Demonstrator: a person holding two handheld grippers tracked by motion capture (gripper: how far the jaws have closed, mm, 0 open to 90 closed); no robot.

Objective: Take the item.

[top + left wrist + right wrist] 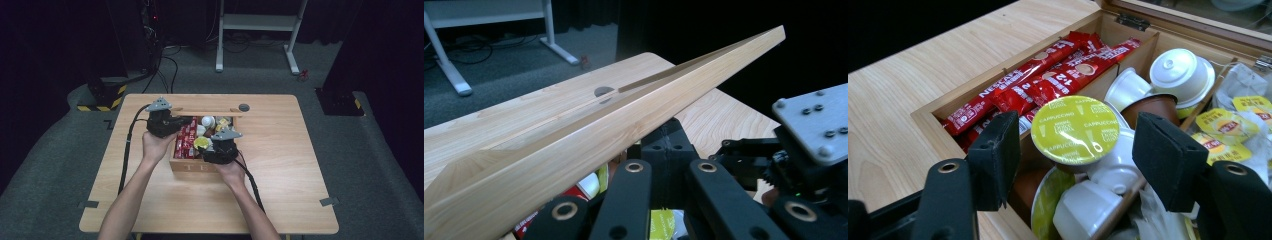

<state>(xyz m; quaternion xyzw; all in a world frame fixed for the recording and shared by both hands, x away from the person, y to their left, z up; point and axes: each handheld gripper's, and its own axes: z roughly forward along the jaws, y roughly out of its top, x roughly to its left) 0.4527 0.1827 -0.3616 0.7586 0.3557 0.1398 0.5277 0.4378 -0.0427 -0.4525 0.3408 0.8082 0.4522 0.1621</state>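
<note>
Over the wooden box, the right gripper straddles a cappuccino pod.

light: overhead, bright on the surface, room beyond dark | shadows: soft, short | glare: mild sheen on yellow capsule lid | blur: near fingers soft; high view coarse

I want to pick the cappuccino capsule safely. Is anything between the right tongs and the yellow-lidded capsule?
Nothing visible blocks it. The right tongs stand open on either side of the round yellow-green-lidded cappuccino capsule, which lies on top of white capsules in the wooden box.
</note>
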